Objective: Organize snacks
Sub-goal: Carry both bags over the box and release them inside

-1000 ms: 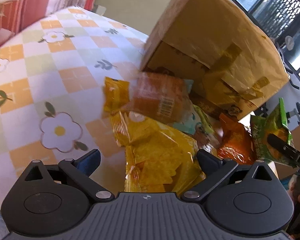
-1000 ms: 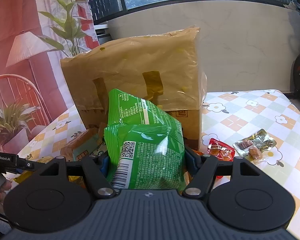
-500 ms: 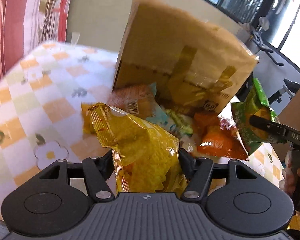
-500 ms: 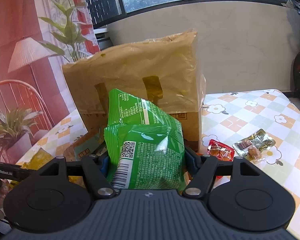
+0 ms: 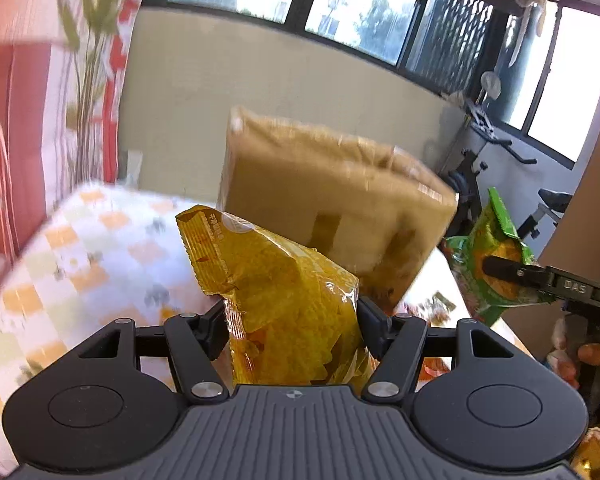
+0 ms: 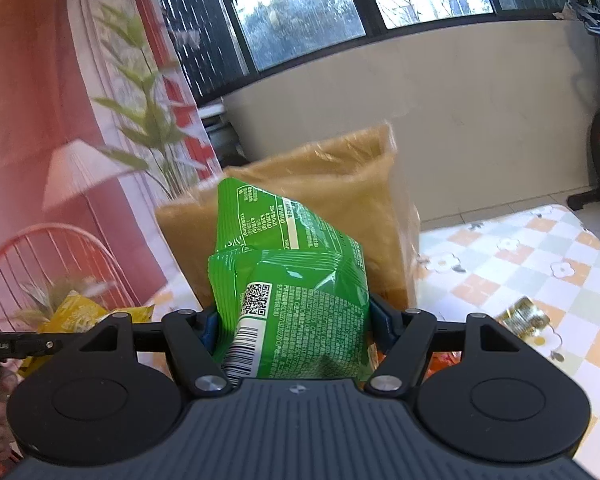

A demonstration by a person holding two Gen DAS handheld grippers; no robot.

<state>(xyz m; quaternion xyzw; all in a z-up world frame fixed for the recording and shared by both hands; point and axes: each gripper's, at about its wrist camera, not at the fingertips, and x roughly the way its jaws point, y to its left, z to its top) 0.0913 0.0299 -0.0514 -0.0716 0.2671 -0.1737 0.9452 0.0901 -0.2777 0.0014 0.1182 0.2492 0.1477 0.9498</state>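
Observation:
My left gripper is shut on a yellow chip bag and holds it up in front of the tall brown cardboard box. My right gripper is shut on a green snack bag, also raised before the box. The green bag shows in the left wrist view at the right, and the yellow bag in the right wrist view at the left.
The table has a checked flower cloth. A small clear snack packet lies on it to the right, and orange packets show below my right gripper. An exercise bike stands beyond the table.
My left gripper closed on the yellow chip bag and lifted it off the pile. Both grippers have risen, so the box now looks lower in view.

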